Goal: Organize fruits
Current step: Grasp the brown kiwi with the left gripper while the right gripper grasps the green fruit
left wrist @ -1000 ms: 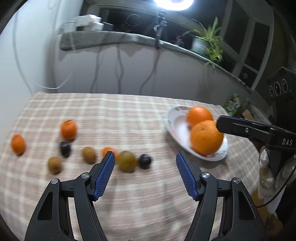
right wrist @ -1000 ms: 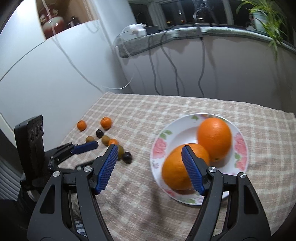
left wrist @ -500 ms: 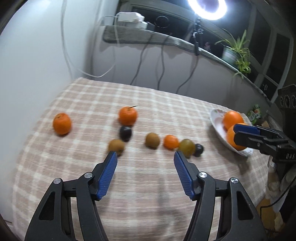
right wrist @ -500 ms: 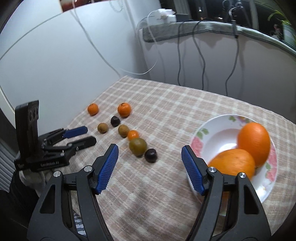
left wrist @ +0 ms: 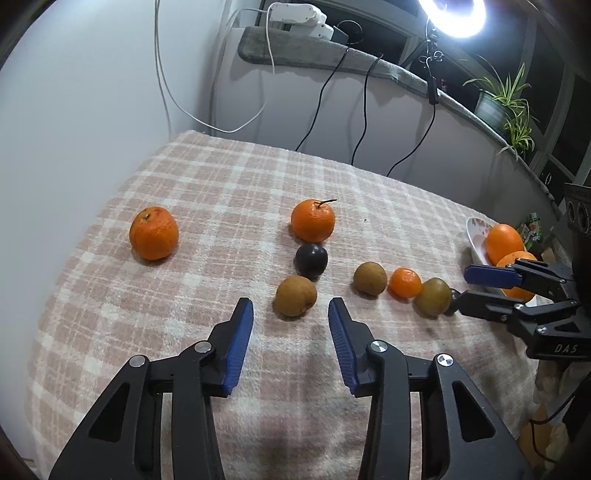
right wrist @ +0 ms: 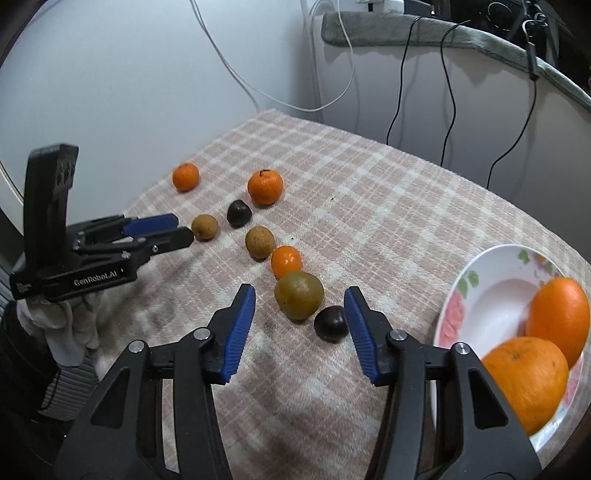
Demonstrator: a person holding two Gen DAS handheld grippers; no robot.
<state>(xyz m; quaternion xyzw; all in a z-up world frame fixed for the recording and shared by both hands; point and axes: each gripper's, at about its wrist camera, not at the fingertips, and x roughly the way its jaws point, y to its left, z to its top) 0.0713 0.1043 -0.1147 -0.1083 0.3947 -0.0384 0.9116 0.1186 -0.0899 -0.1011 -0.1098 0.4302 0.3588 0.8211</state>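
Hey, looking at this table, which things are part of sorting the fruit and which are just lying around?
Part of the job:
- two big oranges on the flowered plate
- loose mandarins
- brown kiwis
- dark plums
- greenish fruit

Just lying about:
- cables
- potted plant
- ring light
- white power adapter

Pink-and-cream checked cloth [right wrist: 369,206]; white plate [right wrist: 491,295] with pink flowers; beside the plate, orange, brown and dark purple fruit.
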